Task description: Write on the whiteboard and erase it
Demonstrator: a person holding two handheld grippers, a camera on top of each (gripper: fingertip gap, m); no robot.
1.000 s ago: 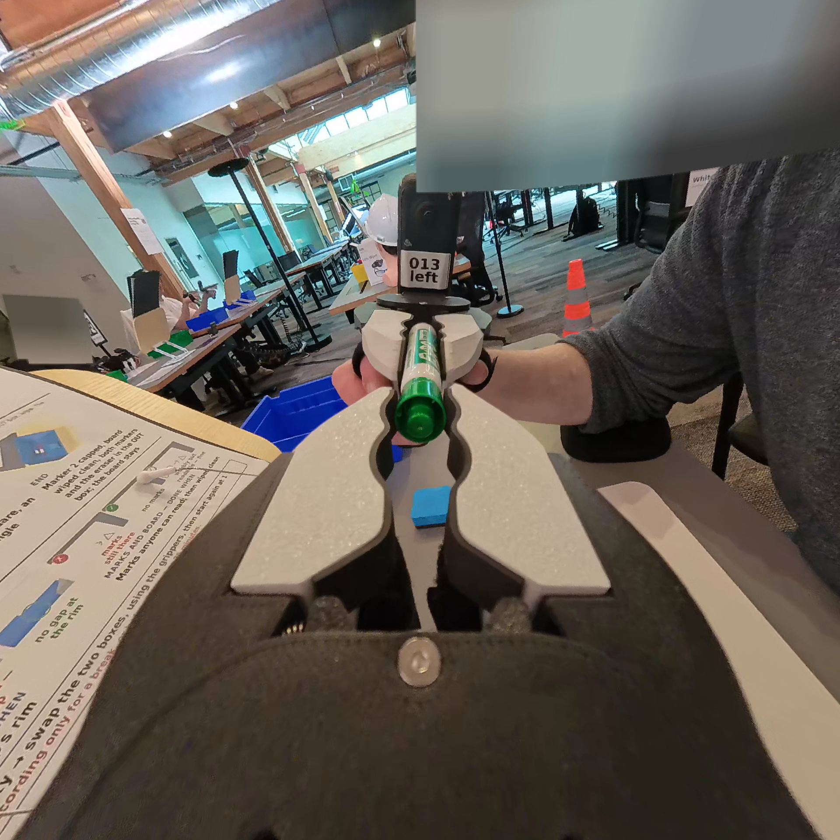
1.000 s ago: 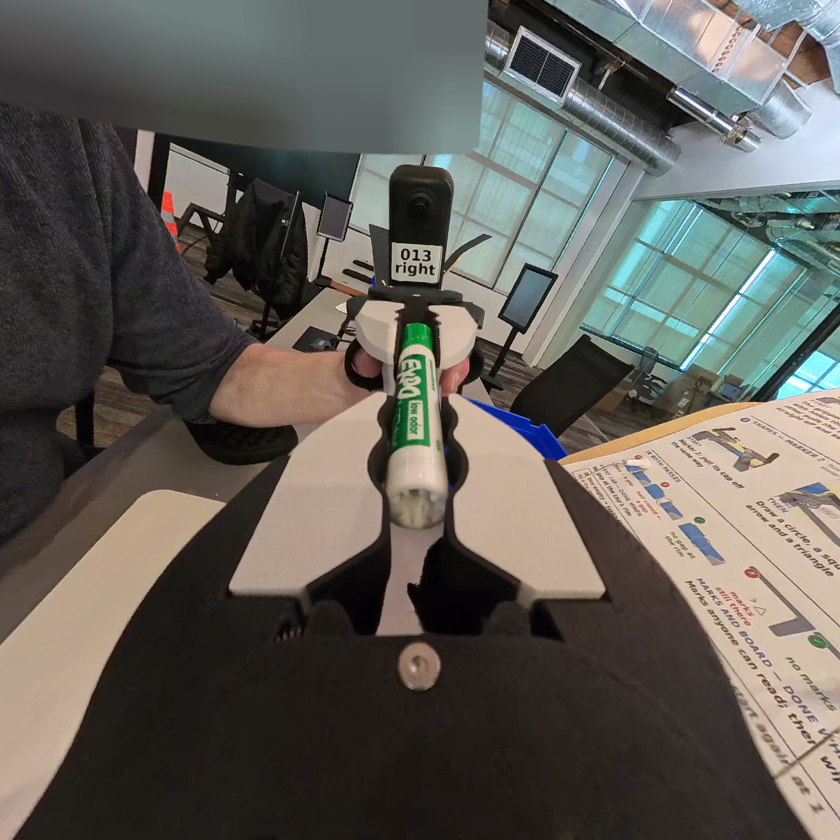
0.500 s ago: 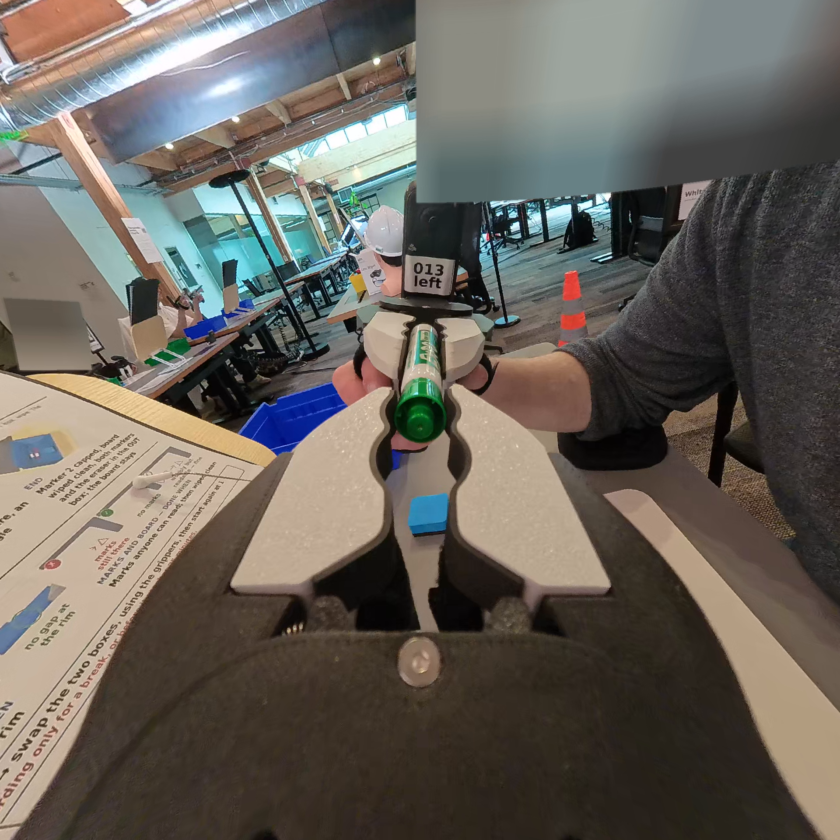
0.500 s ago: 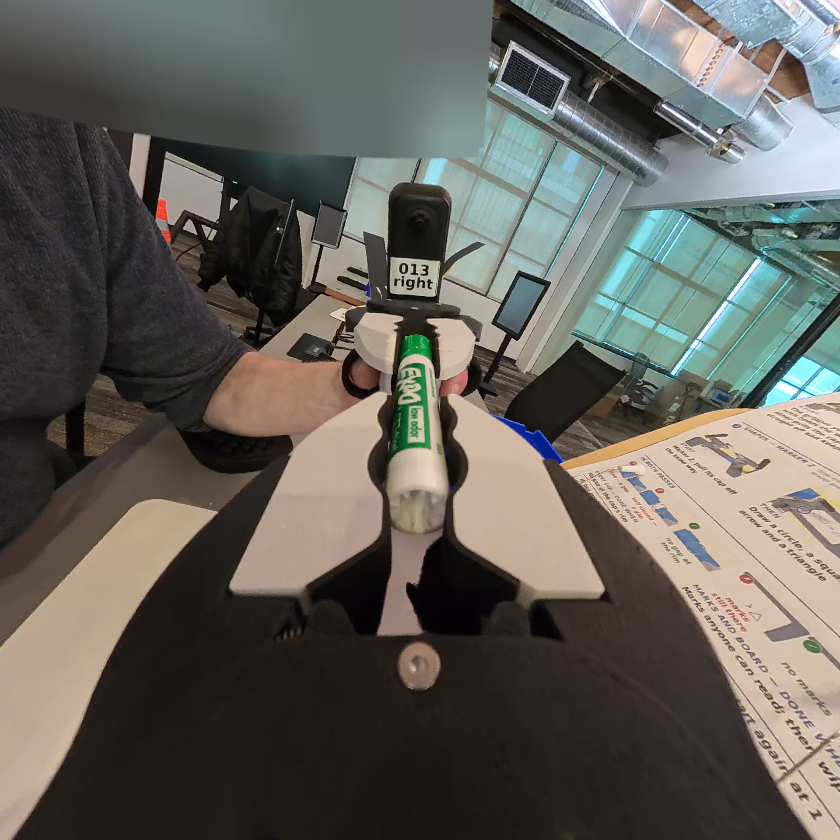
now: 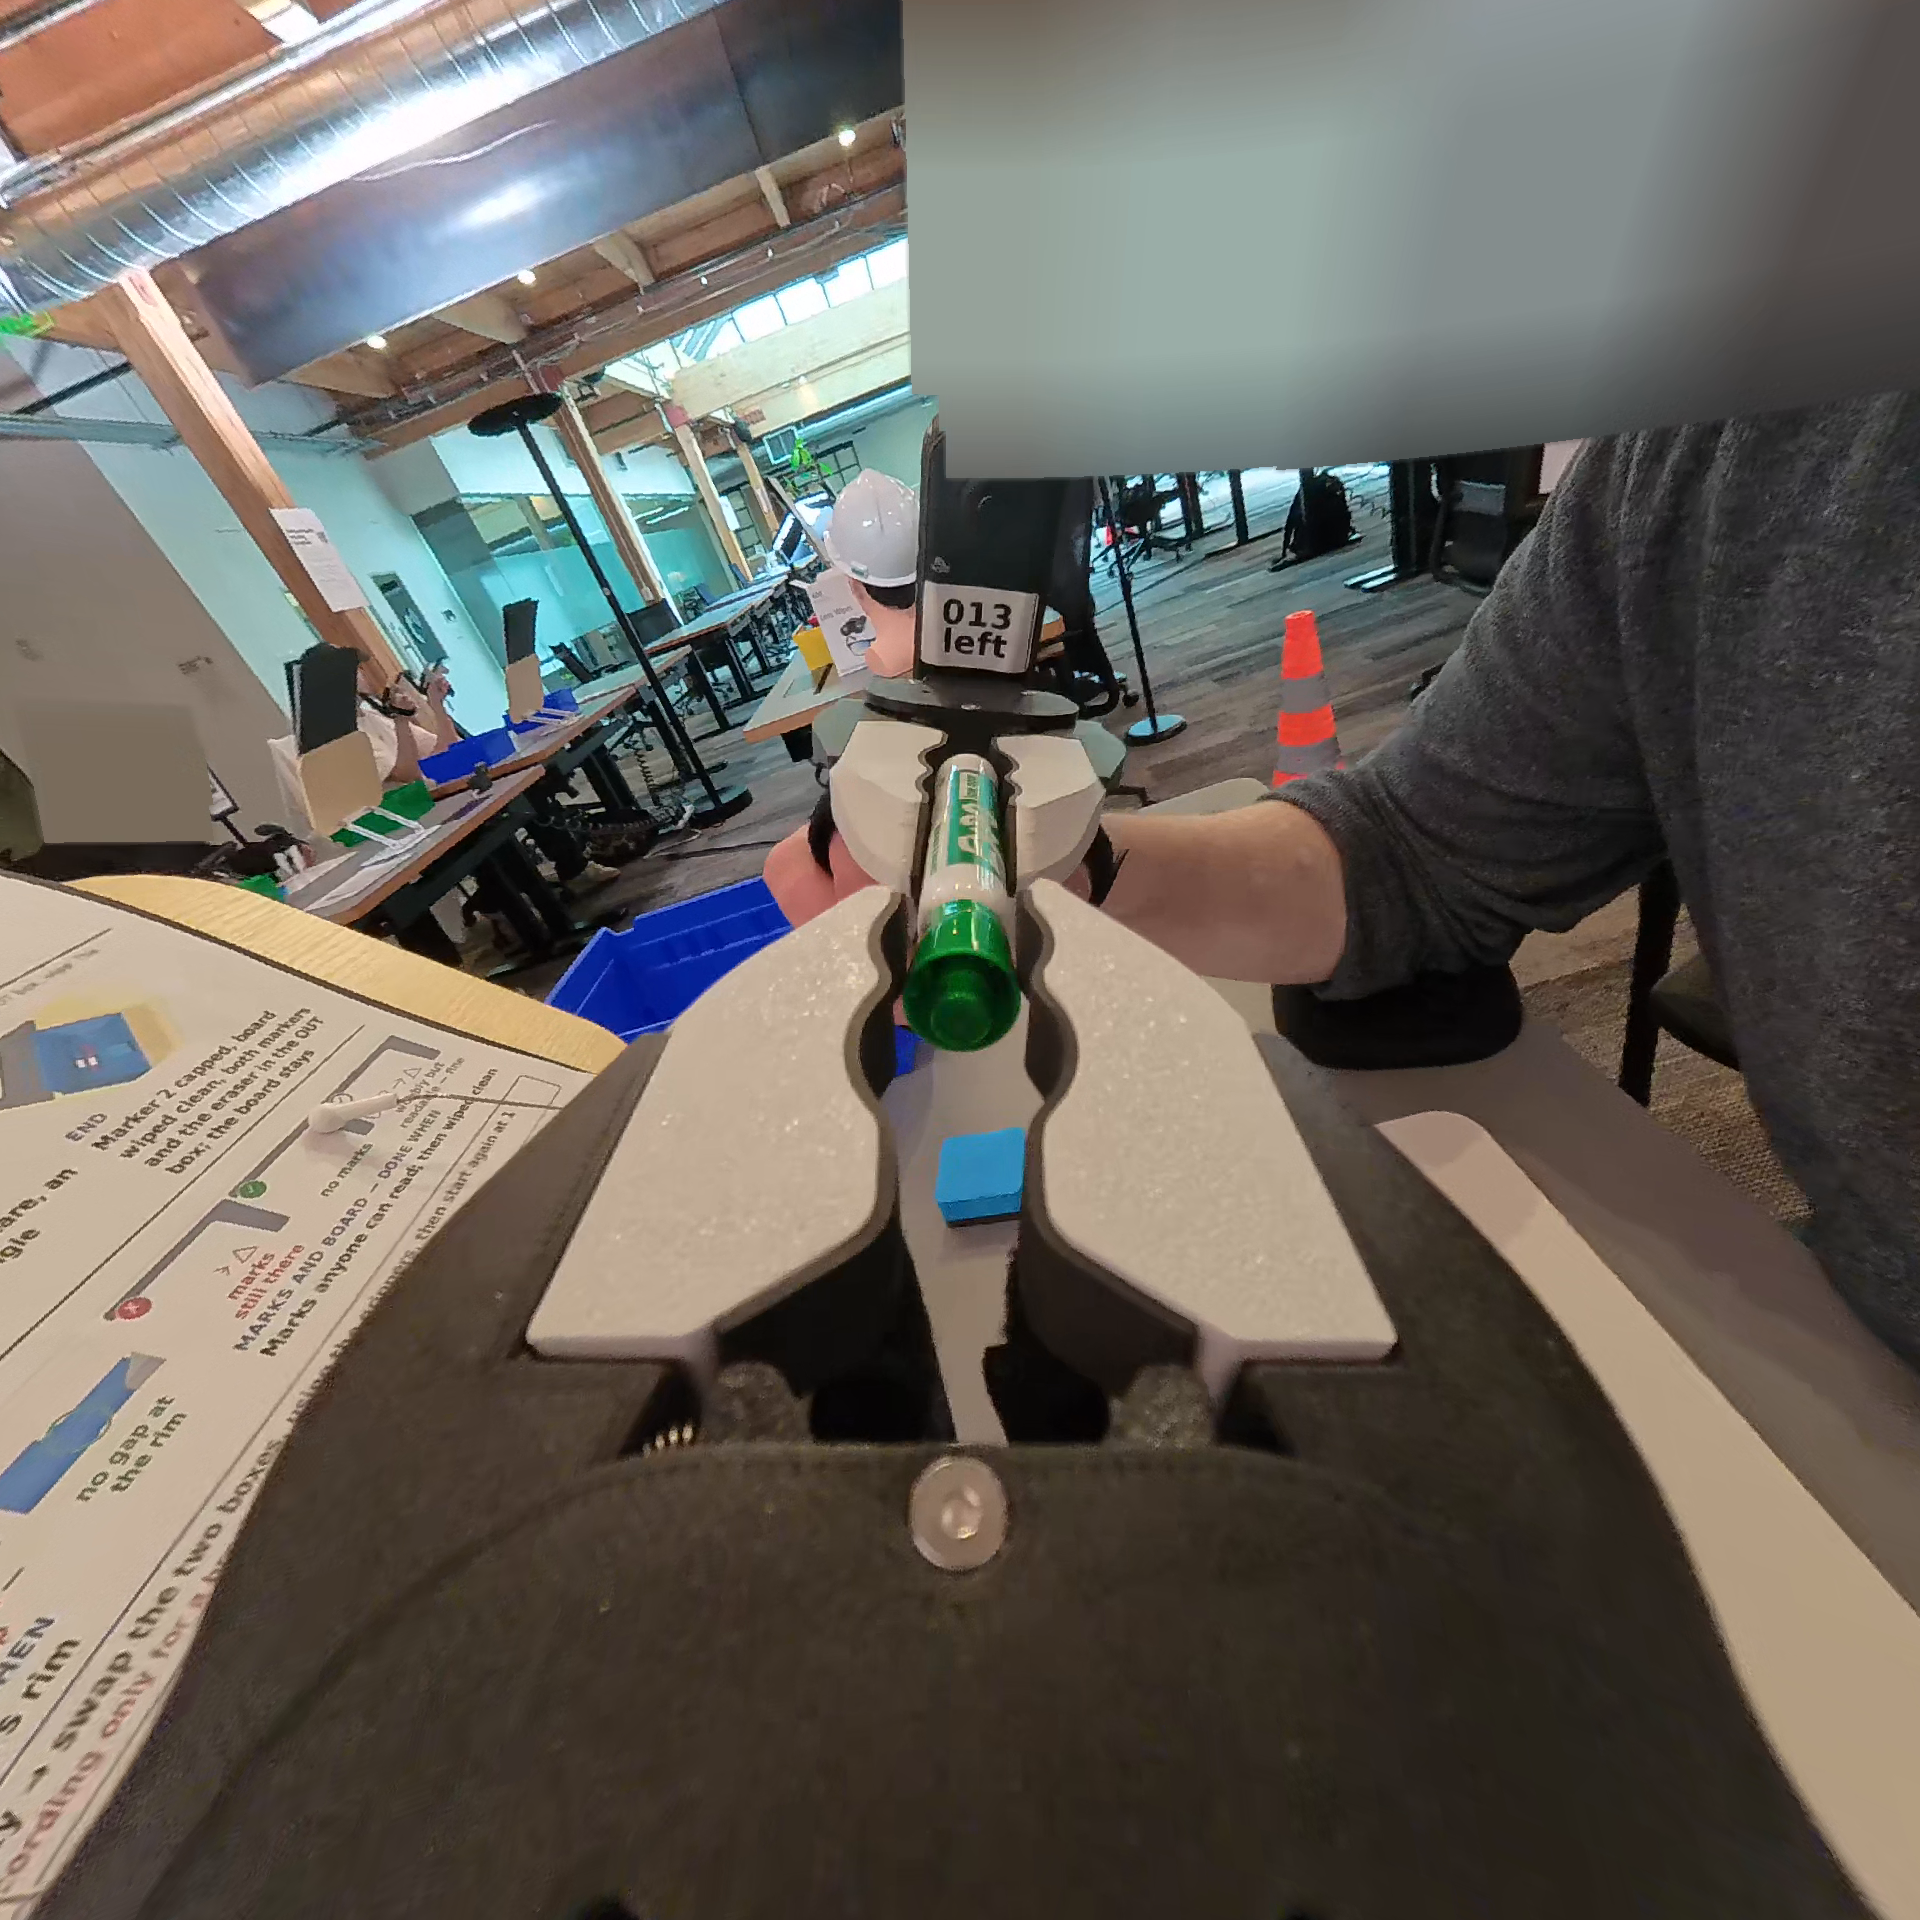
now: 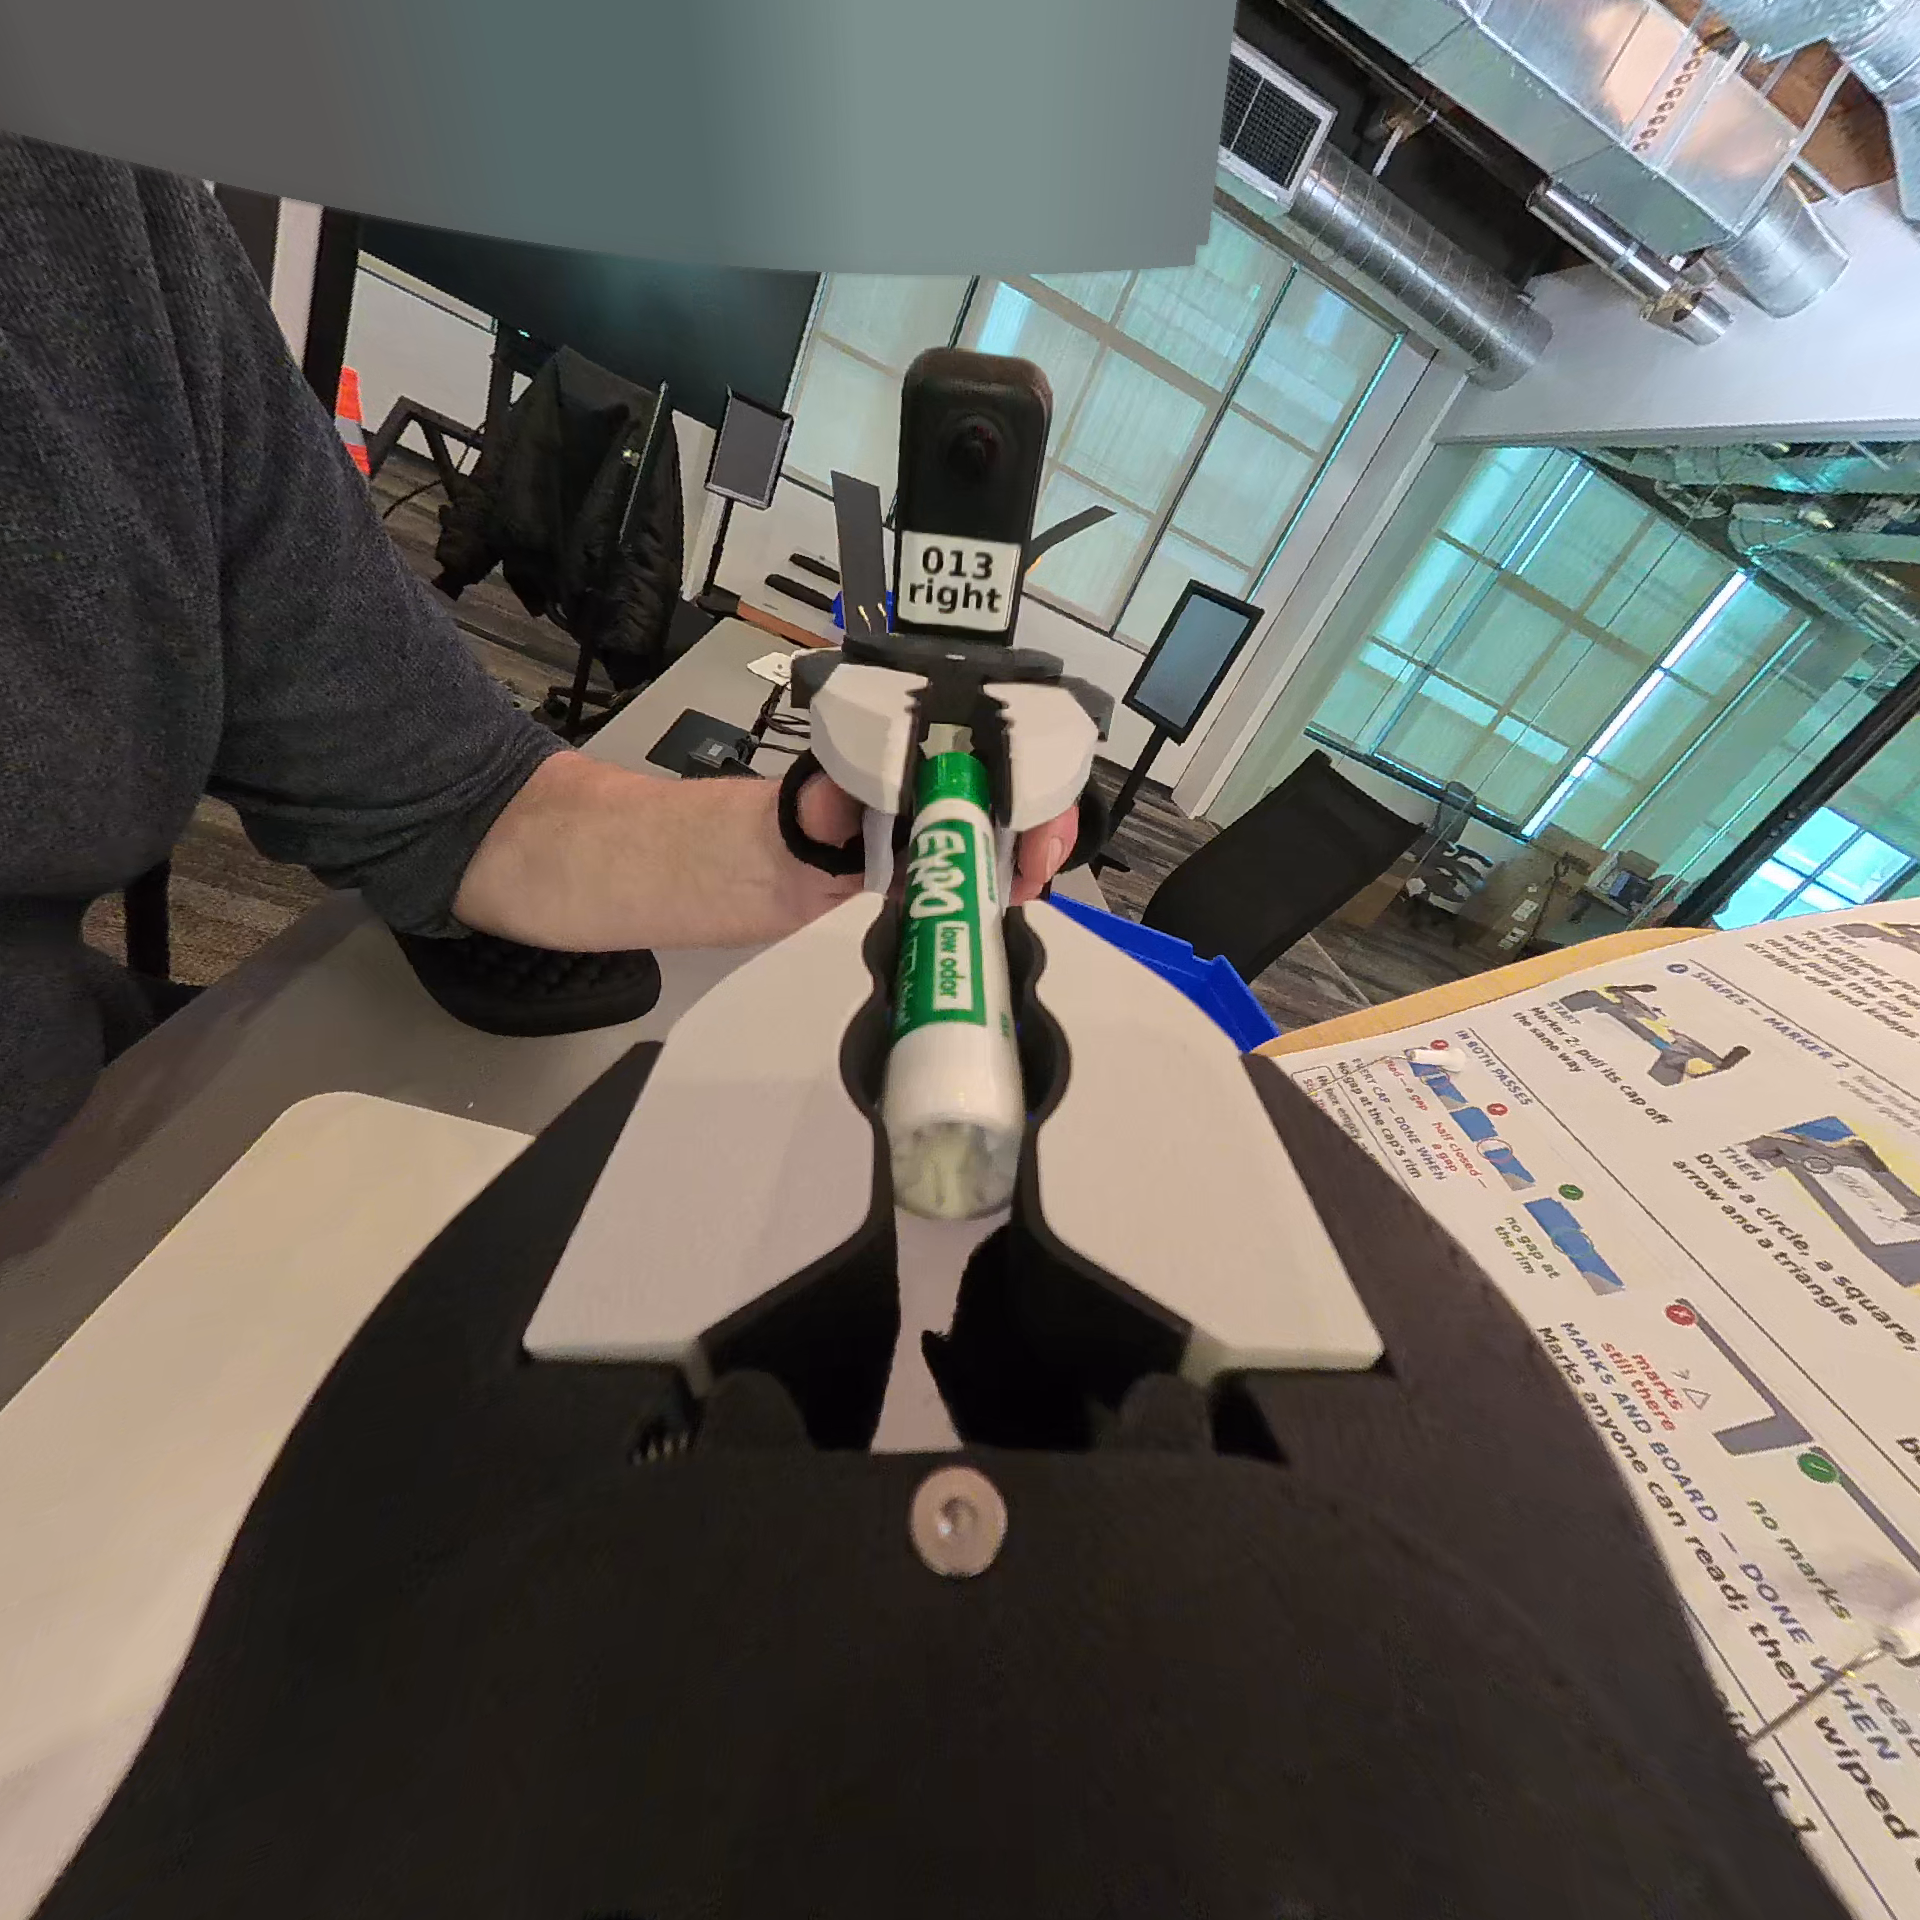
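Observation:
A green-capped whiteboard marker [image 5: 961, 831] is held in the air between my two grippers, which face each other. My left gripper [image 5: 961, 987] is shut on the marker's green cap [image 5: 961, 992]. My right gripper [image 6: 951, 1039] is shut on the marker's white barrel [image 6: 951, 1101]. The right gripper also shows farther off in the left wrist view [image 5: 966, 800], and the left one in the right wrist view [image 6: 951, 769]. The cap sits on the marker. A blue eraser [image 5: 979, 1174] lies on the grey table below. The white board [image 6: 208, 1299] lies flat beside the grippers.
A printed instruction sheet [image 5: 208, 1195] covers the wooden board beside me. A blue bin [image 5: 675, 956] stands past the table edge. A person's forearm [image 5: 1226, 904] and grey sleeve hold the far gripper. An orange cone [image 5: 1304, 696] and desks stand behind. Both grippers' tips are close together, under 4 cm apart.
Both grippers keep their hold on the marker. The pair has drifted only slightly, and the eraser shows a little more to the left between my left fingers.

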